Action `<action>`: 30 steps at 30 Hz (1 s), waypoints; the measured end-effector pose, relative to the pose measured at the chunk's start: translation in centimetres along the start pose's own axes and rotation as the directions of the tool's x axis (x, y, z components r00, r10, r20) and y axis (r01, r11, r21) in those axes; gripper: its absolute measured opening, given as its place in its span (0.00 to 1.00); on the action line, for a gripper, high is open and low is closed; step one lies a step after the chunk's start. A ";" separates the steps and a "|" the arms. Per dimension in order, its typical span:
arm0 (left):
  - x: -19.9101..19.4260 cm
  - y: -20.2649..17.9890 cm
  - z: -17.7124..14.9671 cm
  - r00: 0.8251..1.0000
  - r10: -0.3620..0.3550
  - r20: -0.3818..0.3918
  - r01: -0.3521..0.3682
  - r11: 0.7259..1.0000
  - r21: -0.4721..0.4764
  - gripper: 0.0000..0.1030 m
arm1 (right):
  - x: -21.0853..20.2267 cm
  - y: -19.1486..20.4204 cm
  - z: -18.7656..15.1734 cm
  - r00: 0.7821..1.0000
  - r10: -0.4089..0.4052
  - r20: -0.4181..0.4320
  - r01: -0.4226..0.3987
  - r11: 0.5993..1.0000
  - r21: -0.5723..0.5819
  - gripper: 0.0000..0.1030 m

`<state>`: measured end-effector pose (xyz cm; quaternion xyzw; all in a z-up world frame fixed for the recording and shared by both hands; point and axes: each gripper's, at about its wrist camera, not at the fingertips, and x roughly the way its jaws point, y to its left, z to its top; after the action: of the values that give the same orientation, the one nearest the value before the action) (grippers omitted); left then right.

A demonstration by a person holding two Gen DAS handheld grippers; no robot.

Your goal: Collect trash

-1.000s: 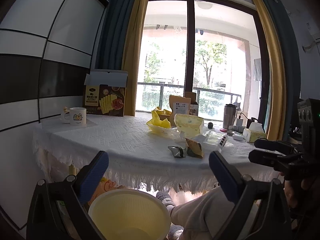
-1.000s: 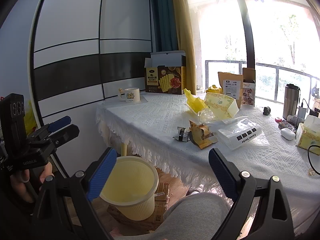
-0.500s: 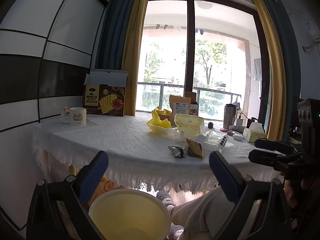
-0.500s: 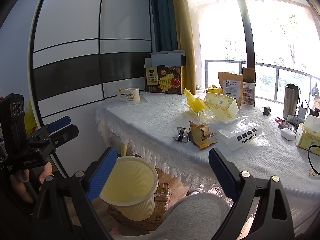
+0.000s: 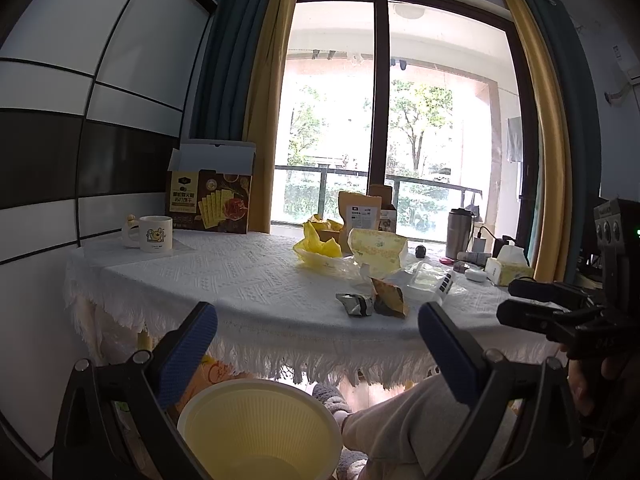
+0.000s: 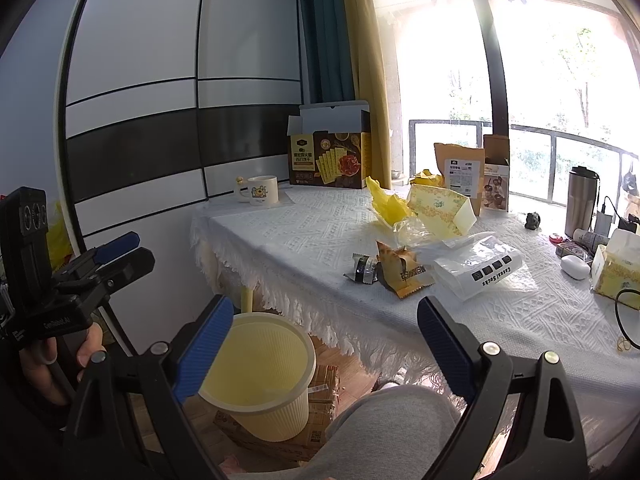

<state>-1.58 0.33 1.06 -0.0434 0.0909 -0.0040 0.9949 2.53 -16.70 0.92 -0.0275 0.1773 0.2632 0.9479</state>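
Trash lies on the white tablecloth (image 5: 224, 276): a small silver wrapper (image 5: 354, 305) (image 6: 364, 268), an orange snack wrapper (image 5: 388, 298) (image 6: 404, 272), a clear plastic sock bag (image 6: 476, 268), crumpled yellow plastic (image 5: 318, 240) (image 6: 388, 204) and a yellow paper packet (image 5: 376, 248) (image 6: 440, 210). A pale yellow waste bin (image 5: 260, 428) (image 6: 260, 372) stands on the floor below the table's front edge. My left gripper (image 5: 316, 344) is open and empty above the bin. My right gripper (image 6: 324, 336) is open and empty, short of the table edge.
A mug (image 5: 154, 233), a cracker box (image 5: 210, 200), brown pouches (image 5: 360, 212), a steel tumbler (image 5: 459, 230), a tissue pack (image 6: 614, 268) and small items stand further back on the table. The person's knee (image 6: 384, 428) is below the table. Cardboard lies under the bin.
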 end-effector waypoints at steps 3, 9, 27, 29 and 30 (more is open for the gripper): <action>0.0 0.2 0.0 1.000 -0.003 0.001 0.003 1.000 -0.004 0.98 | 0.0 0.0 0.0 1.000 0.000 0.001 0.000 1.000 -0.001 0.90; 0.0 0.2 0.0 1.000 -0.003 0.002 0.003 1.000 -0.004 0.98 | 0.1 -0.1 0.0 1.000 0.000 0.000 0.000 1.000 0.000 0.90; 0.3 0.2 0.2 1.000 -0.001 -0.002 0.001 1.000 0.004 0.98 | 0.2 -0.2 0.0 1.000 -0.001 -0.002 0.001 1.000 0.004 0.90; 0.9 0.2 0.2 1.000 -0.013 -0.018 0.013 1.000 0.009 0.99 | 0.3 -0.4 -0.1 1.000 -0.002 -0.003 0.002 1.000 0.008 0.90; 1.3 0.2 0.2 0.999 -0.027 -0.031 0.028 1.000 0.007 1.00 | 0.4 -0.6 -0.1 1.000 -0.002 -0.004 0.002 1.000 0.011 0.90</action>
<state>-0.22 0.49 1.00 -0.0407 0.1058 -0.0187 0.9934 3.13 -17.01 0.62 -0.0228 0.1807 0.2611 0.9480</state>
